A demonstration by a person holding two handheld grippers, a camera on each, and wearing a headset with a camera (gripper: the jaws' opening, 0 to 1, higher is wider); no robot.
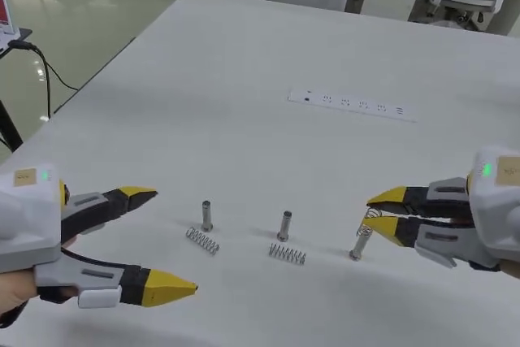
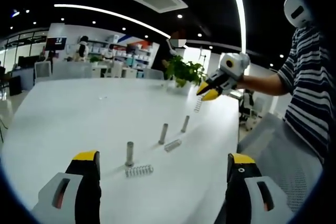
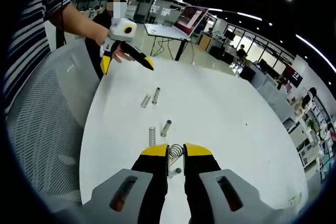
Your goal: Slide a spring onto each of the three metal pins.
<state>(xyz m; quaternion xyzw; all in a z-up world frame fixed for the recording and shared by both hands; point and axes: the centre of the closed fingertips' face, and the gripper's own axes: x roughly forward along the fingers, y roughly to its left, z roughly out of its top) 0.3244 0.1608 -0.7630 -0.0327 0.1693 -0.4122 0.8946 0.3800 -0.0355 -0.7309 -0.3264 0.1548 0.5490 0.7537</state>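
The middle pin (image 1: 285,225) stands upright on the white table (image 1: 244,79), in a row of three metal pins. On the person's left of it stands the left pin (image 1: 206,215), and on the person's right stands the right pin (image 1: 357,248), with clear table between each of them.

A loose spring (image 1: 287,253) lies flat just in front of the middle pin, on the person's side, not on it. Another loose spring (image 1: 201,240) lies the same way to the left of the middle pin, just in front of the left pin.

The right gripper (image 1: 380,212) hovers to the right of the middle pin, over the right pin. Its yellow-tipped jaws are nearly together and pinch the third spring (image 1: 370,218). In the right gripper view this spring sits clamped between the two tips, with the head of the right pin (image 3: 177,170) just below it. In the left gripper view the spring (image 2: 198,104) hangs from the tips with its lower end close above that pin. Whether it has reached the pin cannot be told.

The left gripper (image 1: 171,241) is held to the left of the middle pin, beyond the left pin and just above the table. Its jaws are spread wide and hold nothing.

A white power strip (image 1: 351,106) lies well beyond the middle pin, on the far side of the table.
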